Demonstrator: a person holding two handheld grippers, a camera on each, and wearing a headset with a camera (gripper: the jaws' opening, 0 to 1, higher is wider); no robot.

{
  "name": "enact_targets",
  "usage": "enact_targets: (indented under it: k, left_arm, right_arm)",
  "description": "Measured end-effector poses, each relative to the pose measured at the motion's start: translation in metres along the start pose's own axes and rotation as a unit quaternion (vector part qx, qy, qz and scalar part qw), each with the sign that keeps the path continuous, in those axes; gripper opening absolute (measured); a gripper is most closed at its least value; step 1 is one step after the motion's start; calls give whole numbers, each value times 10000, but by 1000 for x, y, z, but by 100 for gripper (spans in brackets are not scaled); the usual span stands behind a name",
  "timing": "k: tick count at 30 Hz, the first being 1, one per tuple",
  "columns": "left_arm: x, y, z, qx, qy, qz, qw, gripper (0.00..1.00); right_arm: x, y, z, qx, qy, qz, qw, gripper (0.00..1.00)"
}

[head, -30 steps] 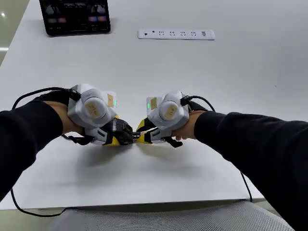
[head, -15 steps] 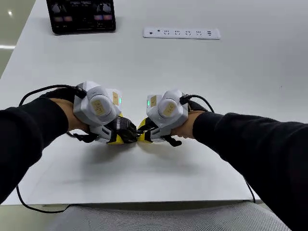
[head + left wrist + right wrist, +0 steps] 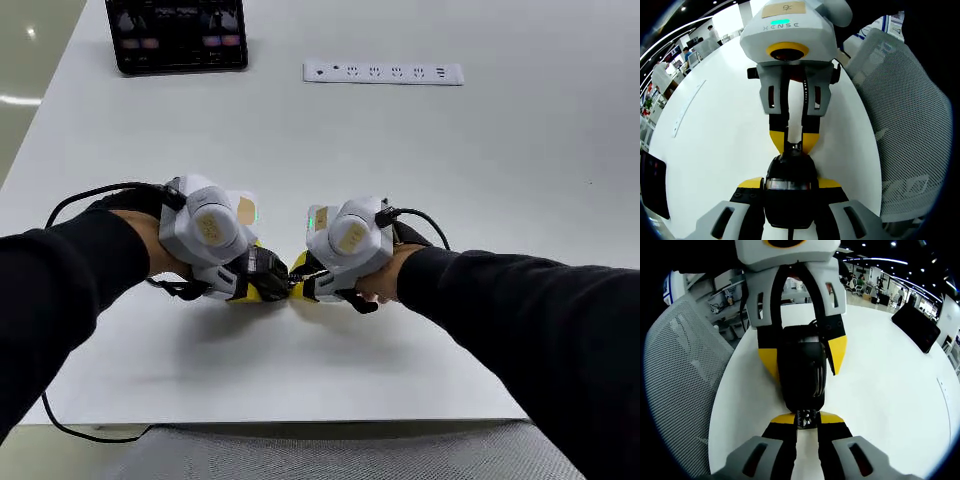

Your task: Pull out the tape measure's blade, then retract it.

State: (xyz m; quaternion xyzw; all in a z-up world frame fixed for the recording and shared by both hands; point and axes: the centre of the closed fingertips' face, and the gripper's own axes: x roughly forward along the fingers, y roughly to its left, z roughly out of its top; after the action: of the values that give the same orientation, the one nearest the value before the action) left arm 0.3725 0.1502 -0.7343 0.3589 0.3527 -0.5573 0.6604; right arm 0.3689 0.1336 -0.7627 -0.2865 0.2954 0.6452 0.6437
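Observation:
A black tape measure [image 3: 266,272] sits between the jaws of my left gripper [image 3: 256,280], which is shut on its body [image 3: 790,192]. My right gripper [image 3: 299,286] faces it nose to nose, shut on the blade's end hook [image 3: 806,419]. In the right gripper view the tape measure's case [image 3: 801,365] hangs just beyond my right gripper [image 3: 807,418], with almost no blade showing between them. In the left gripper view the right gripper's yellow fingertips [image 3: 777,141] pinch the hook right at the case mouth. Both hover low over the white table [image 3: 300,150].
A white power strip [image 3: 383,73] and a black tablet-like device [image 3: 178,35] lie at the far side of the table. A black cable [image 3: 80,195] loops off to the left. A grey mesh chair [image 3: 900,140] is near the table's front edge.
The two grippers have come together; the short stretch of blade seen between them a second ago has gone back into the case. The head camera has tilted slightly.

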Motion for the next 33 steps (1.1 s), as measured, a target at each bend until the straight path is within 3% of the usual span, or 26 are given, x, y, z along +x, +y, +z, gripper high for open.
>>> enact_targets:
  k: [2,6,8,12,14,33]
  left_arm:
    - [0,0,0,26,10,-18,10000,34]
    - [-1,0,-1,15,-11,-7,10000,34]
    - [-3,2,-1,-181,-152,39,9997,34]
    - [-4,1,0,-160,-207,21,9997,34]
    - [-3,3,1,-283,-272,38,9992,34]
    - [-4,2,2,-275,-258,56,9993,34]
  right_arm:
    - [1,3,0,-429,192,137,9988,9]
    - [-2,2,1,77,41,232,9997,8]
    - [-4,-1,2,-196,-8,123,9997,7]
    - [-5,0,1,20,45,160,9999,7]
    - [-4,-2,0,-81,89,90,9999,8]
    - [-17,-3,-17,123,198,35,9997,8]
